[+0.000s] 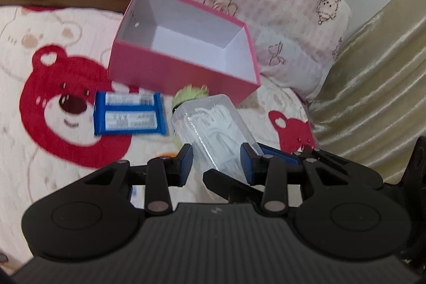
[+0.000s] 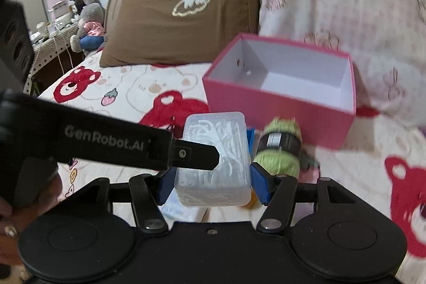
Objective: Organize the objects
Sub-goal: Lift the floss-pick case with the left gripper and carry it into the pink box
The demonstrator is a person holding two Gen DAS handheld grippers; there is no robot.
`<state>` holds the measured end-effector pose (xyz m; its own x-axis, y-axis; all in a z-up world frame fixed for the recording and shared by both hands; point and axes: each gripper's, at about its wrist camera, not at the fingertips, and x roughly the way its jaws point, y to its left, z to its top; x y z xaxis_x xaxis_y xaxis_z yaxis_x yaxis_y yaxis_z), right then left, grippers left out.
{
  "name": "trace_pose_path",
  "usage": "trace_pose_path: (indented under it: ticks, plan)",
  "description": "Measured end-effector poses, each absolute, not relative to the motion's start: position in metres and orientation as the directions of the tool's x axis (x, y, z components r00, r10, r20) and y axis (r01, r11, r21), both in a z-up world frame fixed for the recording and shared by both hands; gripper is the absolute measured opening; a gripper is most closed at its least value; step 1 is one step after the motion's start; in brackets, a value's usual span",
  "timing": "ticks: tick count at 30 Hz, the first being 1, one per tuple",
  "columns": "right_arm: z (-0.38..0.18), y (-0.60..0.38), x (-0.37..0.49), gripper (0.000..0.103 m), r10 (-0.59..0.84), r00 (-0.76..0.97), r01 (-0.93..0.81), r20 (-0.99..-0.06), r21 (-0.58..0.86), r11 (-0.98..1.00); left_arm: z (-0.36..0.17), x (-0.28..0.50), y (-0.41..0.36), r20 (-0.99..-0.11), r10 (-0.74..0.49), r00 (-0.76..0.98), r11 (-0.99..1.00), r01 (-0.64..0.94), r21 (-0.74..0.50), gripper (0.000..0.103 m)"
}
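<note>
Right gripper [image 2: 211, 184] clamps the clear plastic box [image 2: 215, 164]; left gripper [image 1: 216, 164] pinches it too. Green yarn ball [image 2: 279, 148] at one o'clock, open bedsheet at ten, empty pink box [image 2: 279, 108] beyond at one.

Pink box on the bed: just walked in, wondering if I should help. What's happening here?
A person grips a clear plastic box of white picks in both the left claw and right claw. The open pink cardboard box behind is empty; a green yarn ball and a blue packet lie on the bed.
</note>
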<state>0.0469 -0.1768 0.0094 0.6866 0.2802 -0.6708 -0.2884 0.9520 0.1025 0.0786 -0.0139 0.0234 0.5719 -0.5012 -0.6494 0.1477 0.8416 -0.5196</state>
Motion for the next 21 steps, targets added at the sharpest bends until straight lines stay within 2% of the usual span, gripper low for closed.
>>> trace_pose_path:
  ticks: [11,21]
  plan:
    - [0.046,-0.186,0.104,0.065,0.312,0.741,-0.315,-0.594,0.102,0.944,0.072,0.151,-0.016,-0.66,-0.469,0.587,0.867,0.166,-0.469,0.038]
    - [0.039,-0.202,0.196,0.065,0.31,0.728,-0.336,-0.611,0.076,0.939,0.049,0.25,-0.021,-0.723,-0.449,0.525,0.872,0.082,-0.482,0.039]
